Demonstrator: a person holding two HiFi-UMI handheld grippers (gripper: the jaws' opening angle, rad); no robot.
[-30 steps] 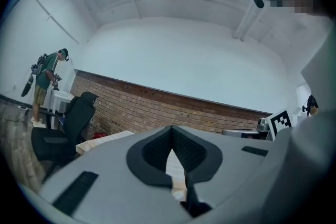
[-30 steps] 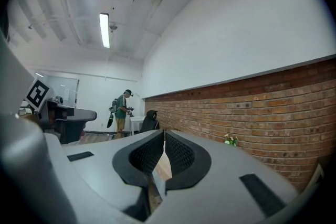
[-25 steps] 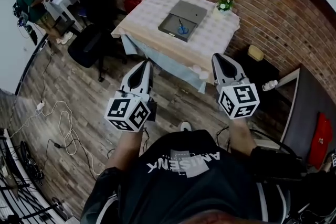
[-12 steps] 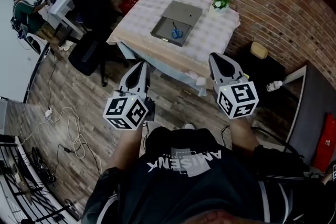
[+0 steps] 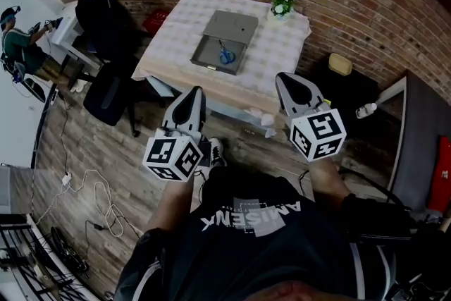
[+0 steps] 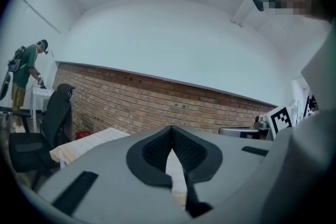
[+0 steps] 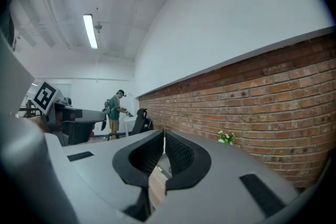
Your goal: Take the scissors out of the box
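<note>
Blue-handled scissors (image 5: 225, 56) lie in an open grey box (image 5: 208, 57) on a table with a checked cloth (image 5: 282, 53), seen in the head view at the top middle. Its lid (image 5: 232, 27) lies flat behind it. My left gripper (image 5: 193, 94) and right gripper (image 5: 289, 82) are held side by side in front of the table's near edge, short of the box. Both are shut with nothing between the tips, as the left gripper view (image 6: 171, 130) and right gripper view (image 7: 164, 136) show.
A small flower pot (image 5: 280, 5) stands at the table's far right corner against the brick wall. Black office chairs (image 5: 106, 46) stand left of the table. A dark low cabinet (image 5: 345, 91) is to the right. Another person (image 5: 17, 46) stands far left. Cables (image 5: 84, 187) lie on the floor.
The table and box have come closer and shifted left in the head view as I walk toward them. Both grippers stay shut and side by side.
</note>
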